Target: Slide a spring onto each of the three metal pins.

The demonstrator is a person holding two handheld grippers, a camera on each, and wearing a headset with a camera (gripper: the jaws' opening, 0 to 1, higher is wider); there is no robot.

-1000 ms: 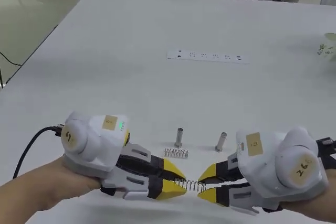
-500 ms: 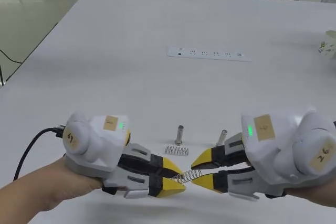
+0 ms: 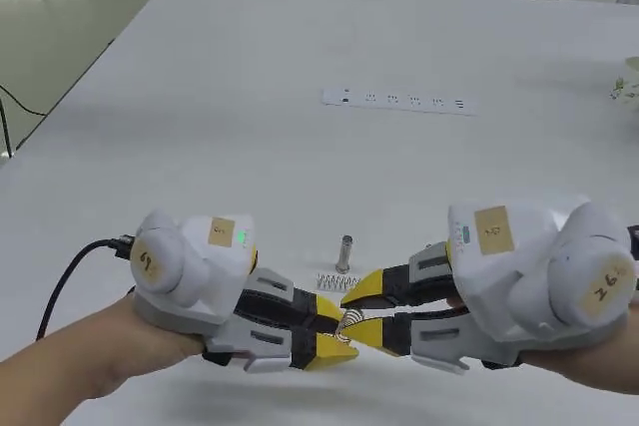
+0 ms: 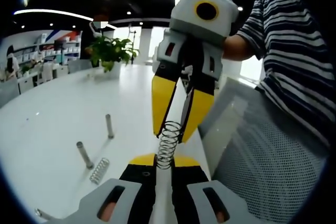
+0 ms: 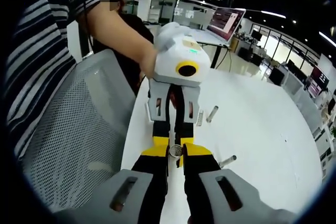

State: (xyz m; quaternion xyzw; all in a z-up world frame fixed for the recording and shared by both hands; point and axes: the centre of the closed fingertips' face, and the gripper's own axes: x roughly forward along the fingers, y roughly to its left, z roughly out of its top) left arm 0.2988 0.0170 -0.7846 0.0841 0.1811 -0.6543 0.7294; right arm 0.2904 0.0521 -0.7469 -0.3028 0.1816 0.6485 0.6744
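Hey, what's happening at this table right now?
A person holds a gripper in each hand. The left gripper grips one end of a spring; the right gripper has its jaws around the other end. The far pin and near pin stand bare, with a loose spring lying beside them.

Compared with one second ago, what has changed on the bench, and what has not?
The right tool moved left toward the left tool, so its parted jaws now bracket the spring that the left one holds. The loose spring and the pin beside it stayed put.
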